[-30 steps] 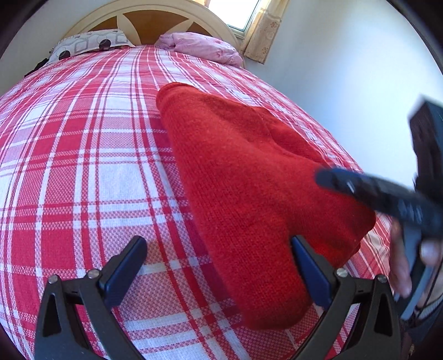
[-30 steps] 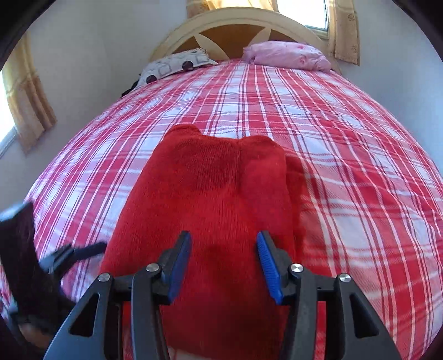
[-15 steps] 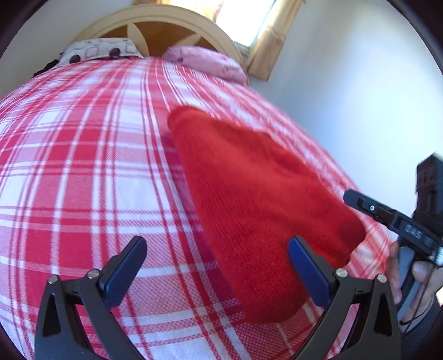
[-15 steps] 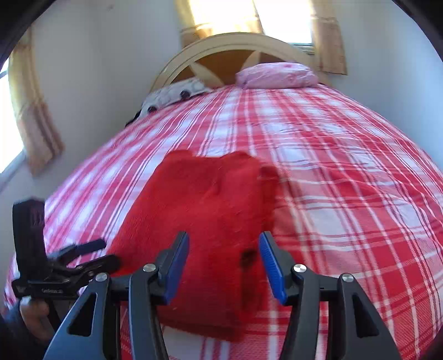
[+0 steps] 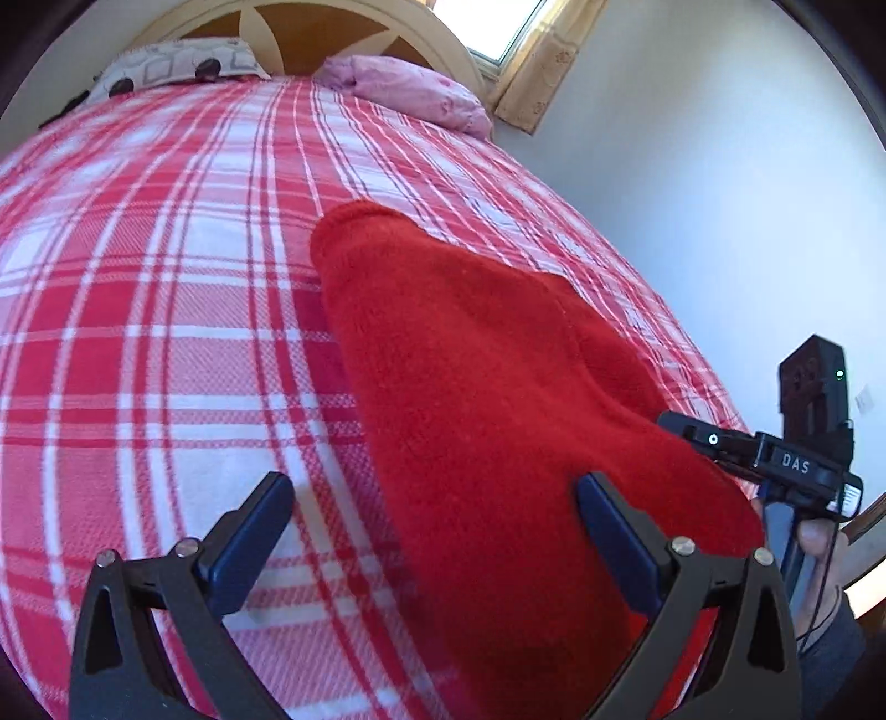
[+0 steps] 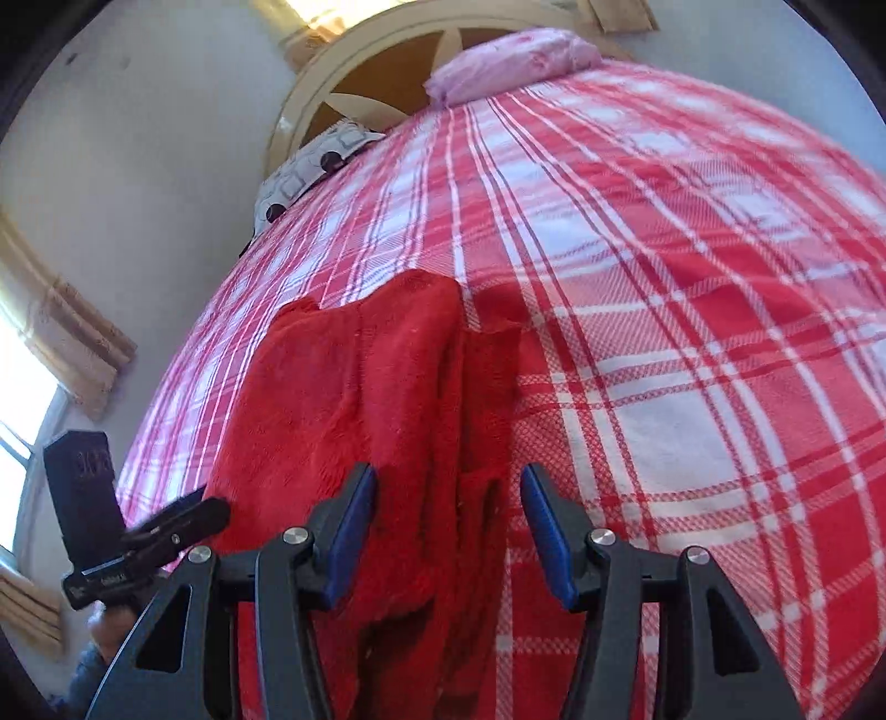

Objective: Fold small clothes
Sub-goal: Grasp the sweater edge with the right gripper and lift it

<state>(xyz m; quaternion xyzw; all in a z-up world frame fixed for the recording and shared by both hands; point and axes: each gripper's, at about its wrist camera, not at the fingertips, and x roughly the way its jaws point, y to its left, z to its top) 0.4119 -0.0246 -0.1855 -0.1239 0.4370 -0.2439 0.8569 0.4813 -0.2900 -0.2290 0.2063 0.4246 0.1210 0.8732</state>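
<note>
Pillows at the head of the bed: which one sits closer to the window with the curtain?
The plain pink pillow, lying just beside the curtained window. The other, a white pillow with black dots and grey squares, lies across the headboard from it.

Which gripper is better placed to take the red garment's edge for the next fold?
Right, probably. The right gripper has the red garment and its long edge lined up between open jaws. The left gripper straddles mostly bedspread, garment at one finger only.

Both grippers (image 5: pixel 432 531) (image 6: pixel 448 526) angled down, jaws apart.
</note>
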